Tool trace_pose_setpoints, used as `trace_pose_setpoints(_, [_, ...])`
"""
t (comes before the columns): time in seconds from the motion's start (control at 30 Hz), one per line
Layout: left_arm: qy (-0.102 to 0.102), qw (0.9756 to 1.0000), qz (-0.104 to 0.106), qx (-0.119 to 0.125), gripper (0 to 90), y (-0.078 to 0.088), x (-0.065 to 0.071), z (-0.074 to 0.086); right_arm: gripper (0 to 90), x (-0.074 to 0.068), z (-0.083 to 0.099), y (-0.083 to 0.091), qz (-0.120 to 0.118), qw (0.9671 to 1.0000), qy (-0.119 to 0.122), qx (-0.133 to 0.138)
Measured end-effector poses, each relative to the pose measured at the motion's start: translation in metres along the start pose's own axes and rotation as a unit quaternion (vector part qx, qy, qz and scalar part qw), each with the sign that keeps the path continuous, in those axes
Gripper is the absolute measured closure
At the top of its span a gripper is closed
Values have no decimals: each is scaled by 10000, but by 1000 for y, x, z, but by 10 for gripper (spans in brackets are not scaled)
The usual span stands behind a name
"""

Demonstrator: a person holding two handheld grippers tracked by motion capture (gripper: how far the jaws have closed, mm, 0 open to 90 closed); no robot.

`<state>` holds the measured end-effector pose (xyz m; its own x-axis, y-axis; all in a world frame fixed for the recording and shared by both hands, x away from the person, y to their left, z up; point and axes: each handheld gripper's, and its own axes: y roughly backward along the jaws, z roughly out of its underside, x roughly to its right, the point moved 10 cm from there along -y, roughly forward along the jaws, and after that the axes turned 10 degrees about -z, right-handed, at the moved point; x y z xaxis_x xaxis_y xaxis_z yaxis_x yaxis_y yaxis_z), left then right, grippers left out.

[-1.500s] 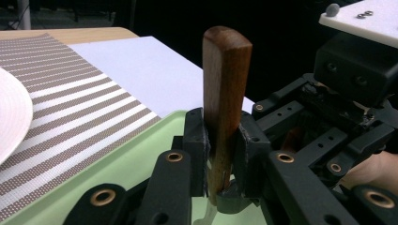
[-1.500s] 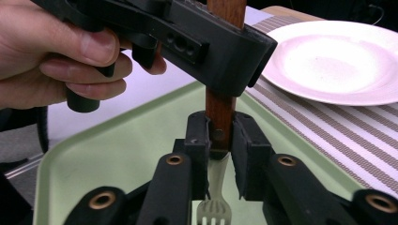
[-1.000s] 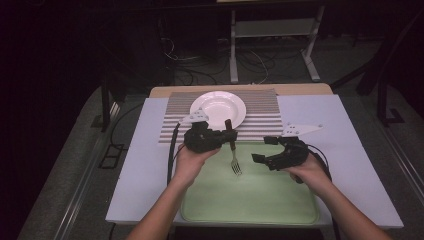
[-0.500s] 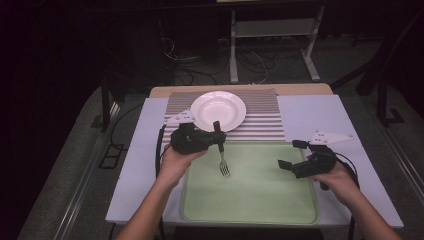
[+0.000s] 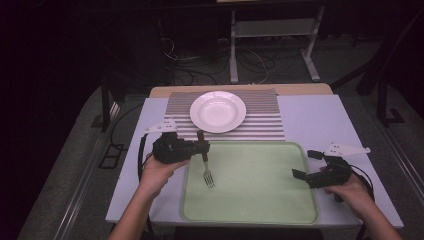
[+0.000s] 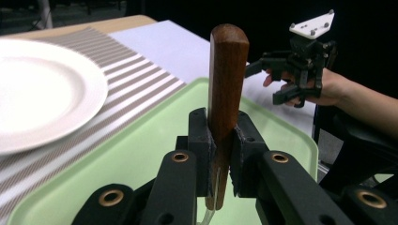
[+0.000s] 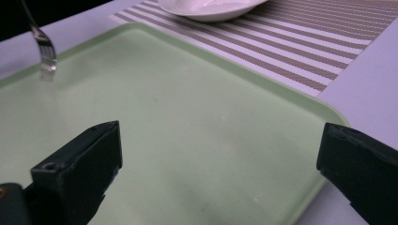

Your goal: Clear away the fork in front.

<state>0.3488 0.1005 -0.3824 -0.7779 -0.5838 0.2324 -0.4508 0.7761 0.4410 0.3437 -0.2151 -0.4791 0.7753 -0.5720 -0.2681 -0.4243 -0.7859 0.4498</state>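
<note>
Bare forearms, no sleeves; left gripper [image 5: 200, 148] and right gripper [image 5: 305, 165] black, brass-ringed pivots, white three-cornered top plates, black trailing cables.

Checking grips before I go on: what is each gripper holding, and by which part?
The left gripper is shut on the fork, pads clamped on its wooden handle, tines hanging down over the green tray. The right gripper is open and holds nothing.

The tray [image 5: 260, 200] lies on the table [image 5: 320, 115] at the near edge. Behind the tray lies the placemat [image 5: 260, 125], and the plate [image 5: 218, 111] stands on it. The fork [image 5: 206, 167] hangs over the left part of the tray, tines down, in the left gripper [image 5: 200, 148]. The right gripper [image 5: 305, 165] is at the tray's right edge.
</note>
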Motion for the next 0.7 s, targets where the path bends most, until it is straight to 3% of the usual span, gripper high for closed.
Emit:
trace_pose_setpoints(0.33, [149,9995,-141,-243,800,26,-4,23,8,5,4,-1,109,9999,34,-70])
trace_pose_setpoints(0.7, [-10,9991,-325,-258,784,2,-12,22,8,5,2,1,97,10000,-9,-14])
